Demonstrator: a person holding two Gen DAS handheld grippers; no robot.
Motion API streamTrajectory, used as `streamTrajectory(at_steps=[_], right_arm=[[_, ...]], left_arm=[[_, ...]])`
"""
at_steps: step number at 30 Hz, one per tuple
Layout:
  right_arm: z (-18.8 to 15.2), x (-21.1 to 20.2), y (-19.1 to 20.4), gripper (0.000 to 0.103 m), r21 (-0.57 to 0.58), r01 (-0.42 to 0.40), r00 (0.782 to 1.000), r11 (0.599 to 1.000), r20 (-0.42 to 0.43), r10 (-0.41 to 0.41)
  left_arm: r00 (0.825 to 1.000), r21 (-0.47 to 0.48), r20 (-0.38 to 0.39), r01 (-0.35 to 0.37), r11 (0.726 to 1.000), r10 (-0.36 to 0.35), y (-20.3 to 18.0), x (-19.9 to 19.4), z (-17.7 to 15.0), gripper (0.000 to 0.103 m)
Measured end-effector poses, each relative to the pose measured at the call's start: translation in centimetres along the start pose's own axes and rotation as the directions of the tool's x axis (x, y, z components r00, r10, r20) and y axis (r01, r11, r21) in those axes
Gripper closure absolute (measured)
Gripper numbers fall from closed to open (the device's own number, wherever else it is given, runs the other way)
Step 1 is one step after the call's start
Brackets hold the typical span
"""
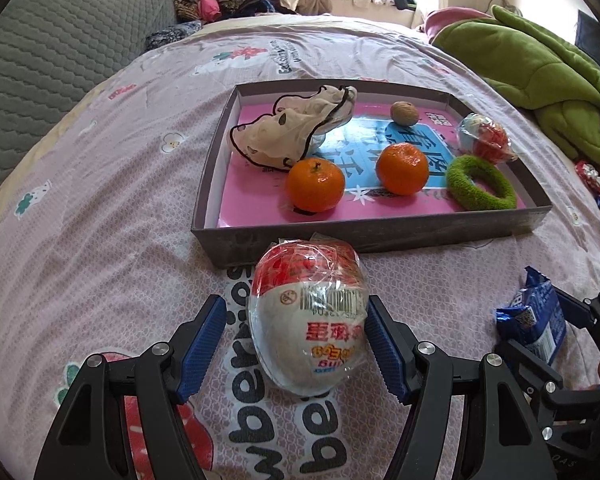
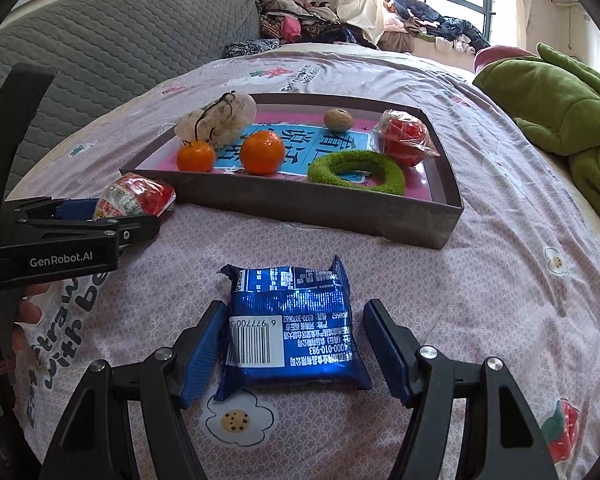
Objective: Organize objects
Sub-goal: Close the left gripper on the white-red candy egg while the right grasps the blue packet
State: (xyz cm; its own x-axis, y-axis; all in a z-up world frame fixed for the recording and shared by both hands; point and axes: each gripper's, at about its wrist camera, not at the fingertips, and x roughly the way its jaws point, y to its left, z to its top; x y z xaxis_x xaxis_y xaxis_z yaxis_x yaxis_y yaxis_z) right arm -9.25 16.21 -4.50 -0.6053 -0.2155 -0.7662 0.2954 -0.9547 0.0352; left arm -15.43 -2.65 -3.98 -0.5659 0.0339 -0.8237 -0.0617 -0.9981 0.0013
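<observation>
The wrapped egg-shaped snack [image 1: 309, 316], red at its far end and white with a barcode nearer the camera, lies on the bed sheet [image 1: 100, 208] at lower centre of the left wrist view, just in front of the near wall of the shallow box [image 1: 364, 234]. The left tool [image 1: 296, 344] straddles it with its blue pads apart; the right-hand pad looks to be touching the wrapper while the other stands clear, so nothing is clamped. In the right wrist view the blue foil snack packet [image 2: 296, 330] lies flat on the sheet at lower centre, also short of the box, and the right tool [image 2: 296, 354] brackets it with jaws apart, one pad against the packet's left edge, the other a little off its right edge. Farther up the frame, the box already holds two mandarins [image 1: 315, 185] [image 1: 402, 169], a walnut [image 1: 404, 113], a green fuzzy ring [image 1: 482, 183], a second wrapped red-and-white snack [image 1: 485, 139] at its right wall and a crumpled cream cloth with dark trim [image 1: 296, 130]. Beyond lie a green blanket [image 1: 540, 76] at upper right and a grey quilted headboard [image 1: 60, 40] at upper left. The step in hand seems to be the pick-up of the last two loose items. Next, each tool would need to close gently, since the wrappers are slippery and crushable, then lift over the near wall into the free space.
</observation>
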Motion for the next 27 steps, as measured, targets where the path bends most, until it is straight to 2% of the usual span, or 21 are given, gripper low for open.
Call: streamTrajectory(at_steps=[9, 11, 13, 14, 27], right_arm=[[-0.03, 0.37, 0.11, 0.034, -0.007, 0.008, 1.0, 1.0, -0.004, -0.008], [-0.03, 0.36, 0.06, 0.037, -0.004, 0.003, 1.0, 1.0, -0.001, -0.003], [-0.02, 0.21, 0.07, 0.044, -0.006, -0.005, 1.0, 1.0, 0.006, 0.005], [-0.03, 0.17, 0.15, 0.045, -0.011, -0.004, 1.0, 1.0, 0.01, 0.004], [0.02, -0.16, 0.54, 0.047, -0.042, 0.0, 1.0, 0.999, 0.022, 0.001]], left_arm=[[1.0, -0.026, 0.009, 0.008, 1.0, -0.007, 0.45, 0.93, 0.01, 0.032], [1.0, -0.03, 0.009, 0.02, 0.999, -0.019, 0.53, 1.03, 0.03, 0.035], [0.999, -0.029, 0.014, 0.033, 0.999, -0.033, 0.53, 1.01, -0.01, 0.048], [0.999, -0.029, 0.016, 0.036, 0.999, -0.036, 0.52, 0.99, 0.01, 0.051], [0.998, -0.026, 0.038, 0.051, 0.998, -0.05, 0.47, 0.27, -0.38, 0.051]])
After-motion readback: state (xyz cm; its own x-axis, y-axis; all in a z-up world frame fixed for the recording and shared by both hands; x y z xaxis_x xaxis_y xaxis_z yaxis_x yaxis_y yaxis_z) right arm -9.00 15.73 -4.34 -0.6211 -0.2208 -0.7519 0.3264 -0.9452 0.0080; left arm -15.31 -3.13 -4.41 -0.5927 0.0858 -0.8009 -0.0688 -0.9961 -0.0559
